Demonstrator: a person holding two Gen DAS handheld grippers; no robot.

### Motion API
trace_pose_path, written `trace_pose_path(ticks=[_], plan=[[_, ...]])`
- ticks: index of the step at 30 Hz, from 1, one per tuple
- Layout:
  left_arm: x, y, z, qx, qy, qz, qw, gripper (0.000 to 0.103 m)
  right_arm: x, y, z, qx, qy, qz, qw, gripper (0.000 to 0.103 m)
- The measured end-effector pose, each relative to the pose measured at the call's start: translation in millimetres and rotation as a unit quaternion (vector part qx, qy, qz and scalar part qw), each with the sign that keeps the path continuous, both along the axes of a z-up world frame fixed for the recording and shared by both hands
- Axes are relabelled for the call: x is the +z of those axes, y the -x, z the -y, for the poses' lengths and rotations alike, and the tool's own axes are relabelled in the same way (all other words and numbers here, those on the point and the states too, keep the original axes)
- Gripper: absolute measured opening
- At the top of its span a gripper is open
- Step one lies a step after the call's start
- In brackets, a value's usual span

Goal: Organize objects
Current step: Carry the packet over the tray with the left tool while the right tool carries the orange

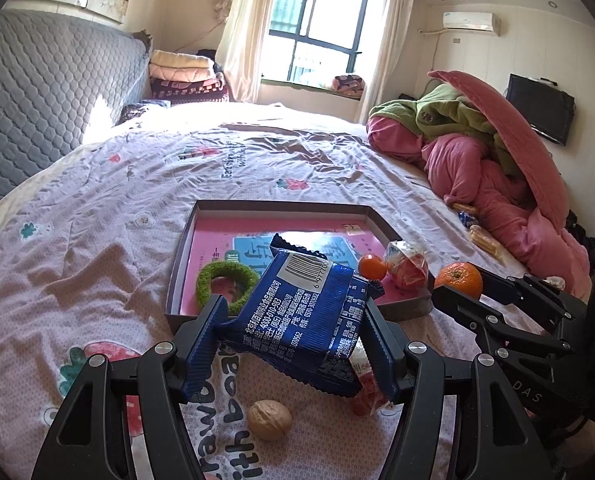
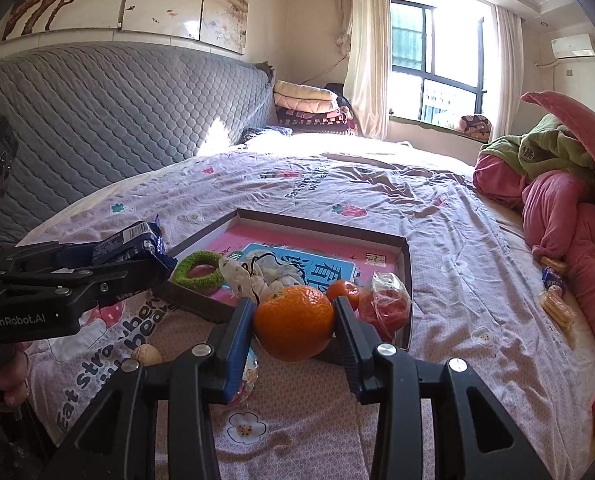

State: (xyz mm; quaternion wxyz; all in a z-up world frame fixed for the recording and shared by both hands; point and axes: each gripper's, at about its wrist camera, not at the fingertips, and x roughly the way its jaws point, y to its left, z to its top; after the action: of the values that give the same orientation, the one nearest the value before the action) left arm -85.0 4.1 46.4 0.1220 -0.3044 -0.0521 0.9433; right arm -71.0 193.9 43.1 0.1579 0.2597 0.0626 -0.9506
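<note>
My left gripper is shut on a blue snack packet and holds it above the bed, just before the shallow box. My right gripper is shut on a large orange near the box's front right corner. In the box lie a green ring, a small orange and a red clear-wrapped snack. The right wrist view also shows the ring, a white crumpled item, the small orange and the red snack. The left gripper shows at its left.
A walnut and a red wrapped snack lie on the sheet under my left gripper. Wrapped biscuits lie at the right by a pink and green quilt pile. A grey headboard stands at the left.
</note>
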Motion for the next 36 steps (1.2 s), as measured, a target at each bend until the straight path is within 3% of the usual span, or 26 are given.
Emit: trace_pose_path(ticks=[17,36], plan=[[5.4,14.2,-5.0,0.009,0.008,-0.003,0.9999,0.067,6.6,19.9,-1.5,-0.009,0.008,-0.008,1.0,0.041],[25.6,42.3,26.4,0.047,-0.004,-0.014,0.9988,0.067,23.6,40.5,0.1,-0.005,0.015,-0.03,0.999,0.041]])
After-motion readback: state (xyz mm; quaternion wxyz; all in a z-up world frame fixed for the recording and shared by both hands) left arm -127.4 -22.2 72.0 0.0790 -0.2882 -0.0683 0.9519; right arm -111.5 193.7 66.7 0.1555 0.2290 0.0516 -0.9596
